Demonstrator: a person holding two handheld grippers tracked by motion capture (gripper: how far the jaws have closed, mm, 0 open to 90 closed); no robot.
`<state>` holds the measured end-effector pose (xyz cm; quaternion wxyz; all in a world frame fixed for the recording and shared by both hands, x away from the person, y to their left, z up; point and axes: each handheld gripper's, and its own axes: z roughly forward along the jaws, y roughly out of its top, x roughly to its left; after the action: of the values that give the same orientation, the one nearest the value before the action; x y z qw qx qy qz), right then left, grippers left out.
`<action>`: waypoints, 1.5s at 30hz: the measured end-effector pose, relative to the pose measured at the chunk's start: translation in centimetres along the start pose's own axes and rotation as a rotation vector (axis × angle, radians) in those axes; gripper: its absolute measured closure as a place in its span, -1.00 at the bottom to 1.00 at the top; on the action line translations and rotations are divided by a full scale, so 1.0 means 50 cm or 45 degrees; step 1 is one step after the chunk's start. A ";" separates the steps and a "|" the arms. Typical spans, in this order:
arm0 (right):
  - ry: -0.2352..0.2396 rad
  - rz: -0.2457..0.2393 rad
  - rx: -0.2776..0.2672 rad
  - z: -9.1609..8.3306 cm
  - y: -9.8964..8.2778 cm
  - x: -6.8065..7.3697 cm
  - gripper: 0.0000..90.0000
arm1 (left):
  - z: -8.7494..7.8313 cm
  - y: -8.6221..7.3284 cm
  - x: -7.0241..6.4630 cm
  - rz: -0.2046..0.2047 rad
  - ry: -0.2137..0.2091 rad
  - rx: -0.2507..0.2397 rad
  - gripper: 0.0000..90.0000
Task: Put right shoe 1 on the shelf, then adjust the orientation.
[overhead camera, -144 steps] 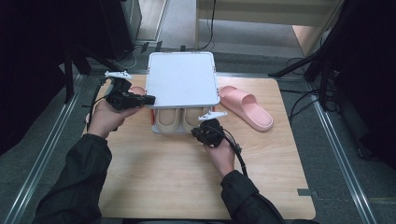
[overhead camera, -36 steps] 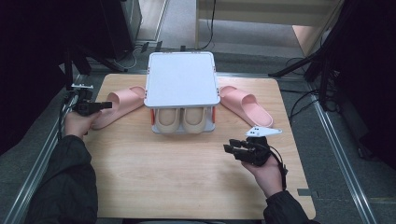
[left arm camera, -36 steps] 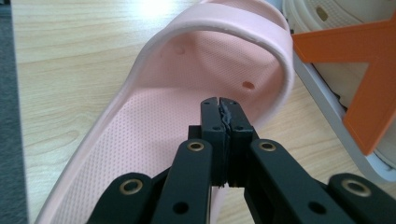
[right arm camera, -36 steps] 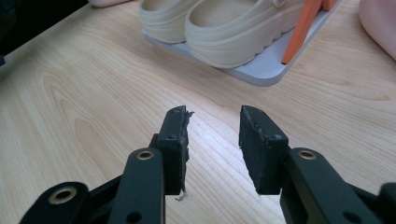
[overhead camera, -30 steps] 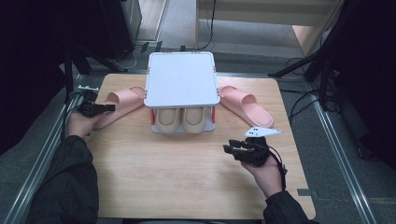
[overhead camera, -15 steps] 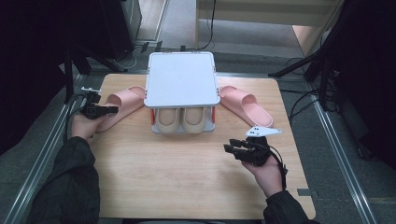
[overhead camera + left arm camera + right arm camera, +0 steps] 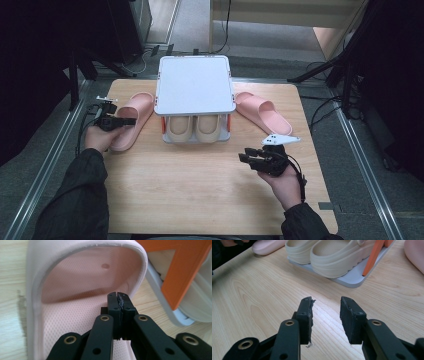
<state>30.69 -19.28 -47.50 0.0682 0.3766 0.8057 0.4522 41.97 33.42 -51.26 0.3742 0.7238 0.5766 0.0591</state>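
Note:
A pink slipper (image 7: 134,117) lies left of a small shoe rack (image 7: 195,85) with a white top. My left gripper (image 7: 131,121) reaches over its heel end from the left. In the left gripper view the jaws (image 7: 118,296) are shut with nothing between them, just above the slipper's footbed (image 7: 70,315) and facing the strap opening. My right gripper (image 7: 245,157) hovers over bare table in front of the rack, right of centre, jaws open and empty (image 7: 325,312). A pair of beige clogs (image 7: 195,127) (image 7: 332,255) sits on the rack's lower shelf.
A second pink slipper (image 7: 262,112) lies right of the rack. Orange posts (image 7: 373,257) (image 7: 185,272) hold the rack's top over its grey base (image 7: 354,277). The wooden table (image 7: 200,200) has metal rails along both sides.
My left gripper has slid to the right, from beside the slipper to over its heel end, jaws staying shut. The right gripper has kept still.

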 end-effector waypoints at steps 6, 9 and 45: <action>0.011 -0.012 0.002 0.004 0.002 0.002 0.40 | 0.013 0.000 -0.033 0.020 -0.013 0.013 0.98; 0.013 -0.013 0.005 0.005 0.003 0.003 0.40 | 0.020 0.001 -0.051 0.049 -0.026 0.026 0.98; 0.049 -0.036 0.014 0.029 0.026 -0.002 0.40 | -0.101 -0.024 0.029 -0.043 0.090 -0.142 -0.03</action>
<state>32.12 -17.95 -47.34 0.0569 0.3566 0.8146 0.4539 38.89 37.17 -48.92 0.3943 0.6895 0.5974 0.1103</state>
